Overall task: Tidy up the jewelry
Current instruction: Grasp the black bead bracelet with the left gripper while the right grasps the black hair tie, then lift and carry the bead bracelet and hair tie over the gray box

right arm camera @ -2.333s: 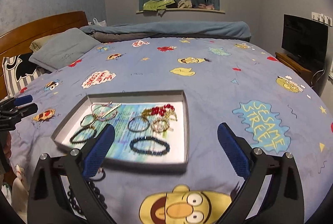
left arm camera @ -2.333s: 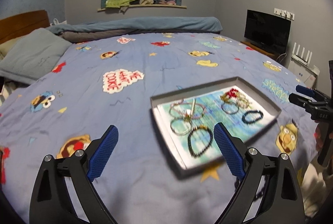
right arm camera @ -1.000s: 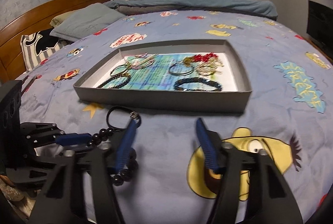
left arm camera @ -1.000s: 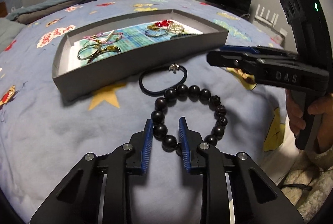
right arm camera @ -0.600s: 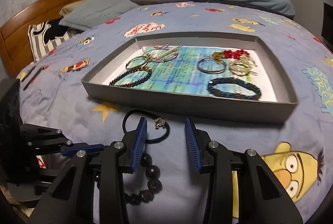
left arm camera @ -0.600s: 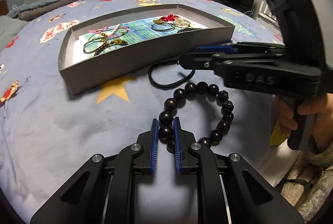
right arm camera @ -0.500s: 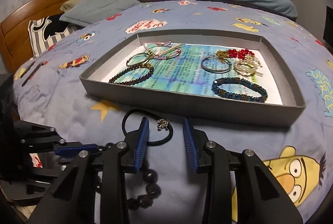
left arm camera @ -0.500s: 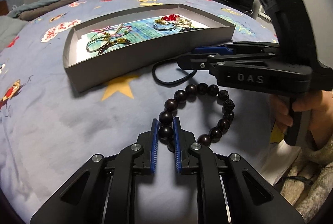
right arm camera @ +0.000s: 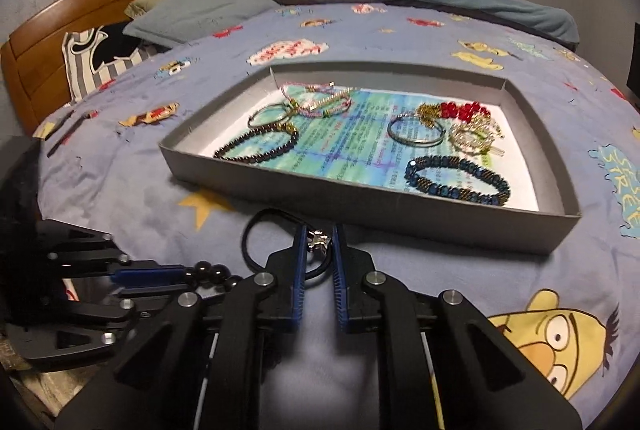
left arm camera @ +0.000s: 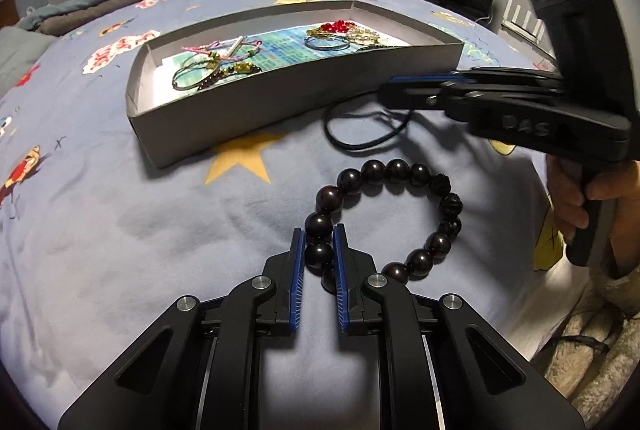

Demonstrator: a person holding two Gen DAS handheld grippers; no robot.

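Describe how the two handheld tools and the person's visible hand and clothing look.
Both are matte black plastic. The left tool and right tool have ridged blue finger pads and silver pivot screws. Seen side-on, the right one bears embossed "DAS" lettering, a pistol-style handle and a green light. A fuzzy beige sleeve covers the wrist.

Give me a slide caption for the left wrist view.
Left gripper clamps dark bead bracelet on bedspread, before grey tray.

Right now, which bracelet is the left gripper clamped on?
The big dark round-bead bracelet lying on the bedspread outside the grey tray; the left gripper pinches its beads. Every other beaded bracelet lies inside the tray.
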